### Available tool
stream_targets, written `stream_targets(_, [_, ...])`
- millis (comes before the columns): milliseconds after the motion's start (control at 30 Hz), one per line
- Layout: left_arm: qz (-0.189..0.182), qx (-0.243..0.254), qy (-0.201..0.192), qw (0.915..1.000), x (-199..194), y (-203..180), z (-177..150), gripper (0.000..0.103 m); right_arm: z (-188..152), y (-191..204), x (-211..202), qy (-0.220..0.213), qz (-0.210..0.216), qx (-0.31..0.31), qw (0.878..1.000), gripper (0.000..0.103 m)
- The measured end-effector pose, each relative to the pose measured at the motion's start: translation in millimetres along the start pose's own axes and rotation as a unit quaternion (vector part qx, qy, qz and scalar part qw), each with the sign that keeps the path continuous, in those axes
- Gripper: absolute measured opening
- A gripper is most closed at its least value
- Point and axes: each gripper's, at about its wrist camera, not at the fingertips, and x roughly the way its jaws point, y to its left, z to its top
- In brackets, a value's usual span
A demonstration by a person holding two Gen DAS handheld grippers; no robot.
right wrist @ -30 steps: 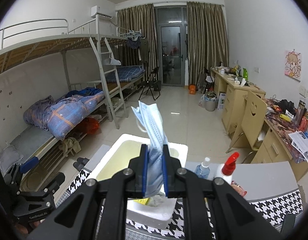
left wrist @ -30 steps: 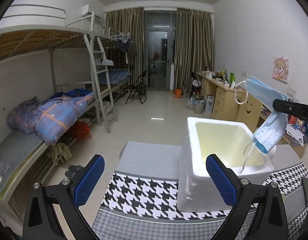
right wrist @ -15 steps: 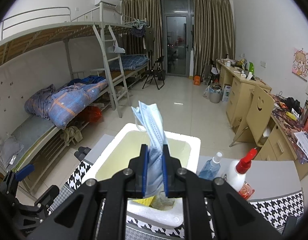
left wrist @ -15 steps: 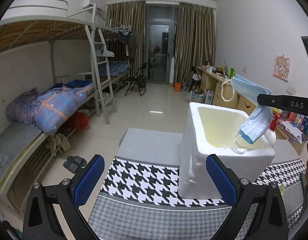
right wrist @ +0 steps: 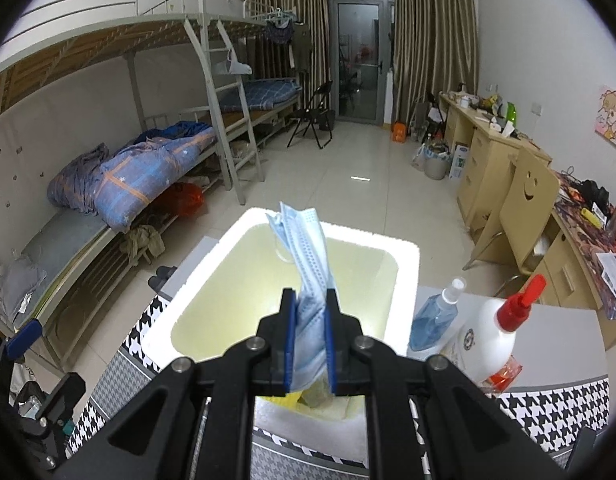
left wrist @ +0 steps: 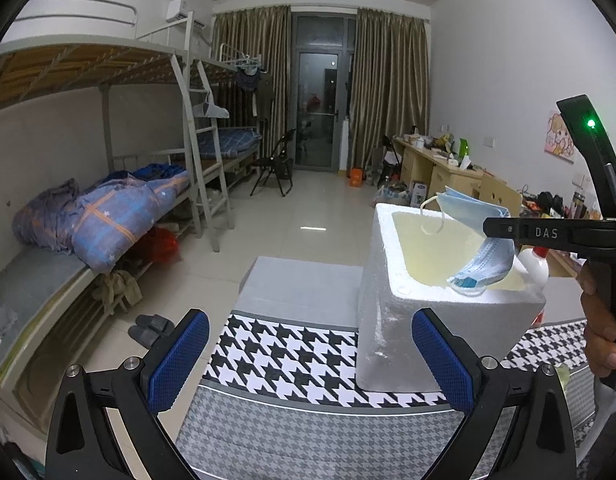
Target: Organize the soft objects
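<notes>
Pinching a folded blue face mask [right wrist: 309, 276] between nearly closed jaws, right gripper [right wrist: 311, 344] poised directly above the open white foam box [right wrist: 407, 276], mask trailing up and away toward twelve o'clock in the right wrist view. Seen from the left wrist camera at three o'clock, same mask [left wrist: 481, 248] draped over the box [left wrist: 391, 312], lower end dipping to about the level of the rim, ear loop dangling inside. Left gripper [left wrist: 309, 364] spread wide, holding nothing, hovering at six o'clock over the houndstooth cloth [left wrist: 292, 356]. Judged nearly finished for this item: carried to the box, not yet released. Something yellowish glimpsed at the box bottom under the jaws, too hidden to name. Blue spray bottle [right wrist: 435, 316] and white red-capped bottle [right wrist: 489, 340] standing just beside the box at three o'clock. Left: opening the jaws, letting the mask drop in
</notes>
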Motion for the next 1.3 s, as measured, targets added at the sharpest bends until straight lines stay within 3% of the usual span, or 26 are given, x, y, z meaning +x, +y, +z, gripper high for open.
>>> stream_targets(267, [-0.002,0.003,0.007,1.0000,4.3,-1.7,-2.9,0.102,-3.0,-1.3,13.7,0.027,0.009,-0.003,1.000,0.018])
stream_targets(367, [-0.001,0.002,0.007,1.0000,4.7,-2.6,-2.8,0.102,-4.4,-1.7,17.7,0.034,0.014,-0.004,0.999,0.043])
stream_targets(433, [-0.002,0.001,0.008,1.0000,5.8,-2.0,-3.1,0.102,-4.9,-1.1,18.7,0.035,0.019,-0.004,0.999,0.067])
stream_targets(533, [-0.001,0.000,0.009,1.0000,7.3,-2.4,-3.1,0.102,-6.3,0.5,14.8,0.025,0.013,-0.013,1.000,0.071])
stream_targets(867, [-0.008,0.007,0.003,0.9999,-0.4,-7.2,-0.1,0.102,-8.4,0.6,-4.0,0.010,0.011,-0.019,1.000,0.072])
stream_targets(1033, [-0.009,0.011,-0.004,0.9999,-9.8,-10.8,-0.6,0.102,-12.1,0.1,-26.0,-0.014,0.013,-0.007,1.000,0.087])
stream_targets(1300, [-0.020,0.023,-0.014,0.9995,-23.8,-23.3,1.4,0.102,-19.0,-3.8,-53.9,-0.035,0.008,-0.008,0.999,0.088])
